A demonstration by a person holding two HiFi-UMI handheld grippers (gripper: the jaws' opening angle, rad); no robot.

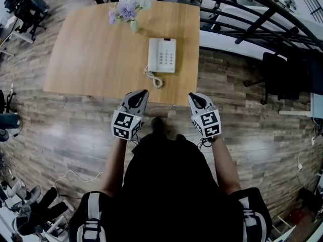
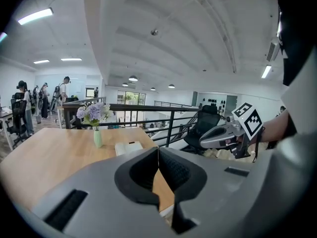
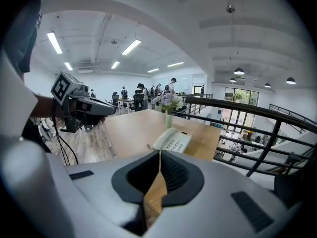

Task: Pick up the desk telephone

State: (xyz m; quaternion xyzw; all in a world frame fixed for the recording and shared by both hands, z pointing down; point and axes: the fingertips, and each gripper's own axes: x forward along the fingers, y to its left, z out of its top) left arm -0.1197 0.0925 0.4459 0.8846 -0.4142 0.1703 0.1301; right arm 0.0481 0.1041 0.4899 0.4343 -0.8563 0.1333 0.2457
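A white desk telephone (image 1: 162,55) with a coiled cord lies on the wooden table (image 1: 91,54), near its right front corner; it also shows as the telephone (image 3: 172,141) in the right gripper view and the telephone (image 2: 130,147) in the left gripper view. Both grippers hang in the air before the table's front edge, short of the phone. My left gripper (image 1: 144,92) is shut with nothing in it. My right gripper (image 1: 192,96) is shut and empty too. In the left gripper view the left gripper (image 2: 158,155) has its jaws closed together; the right gripper (image 3: 159,157) looks the same in its own view.
A green vase of purple flowers (image 1: 128,9) stands at the table's far edge. A black railing (image 1: 242,14) runs behind and right of the table. A black office chair (image 1: 282,77) stands at the right. Cables and gear lie on the wood floor at the left.
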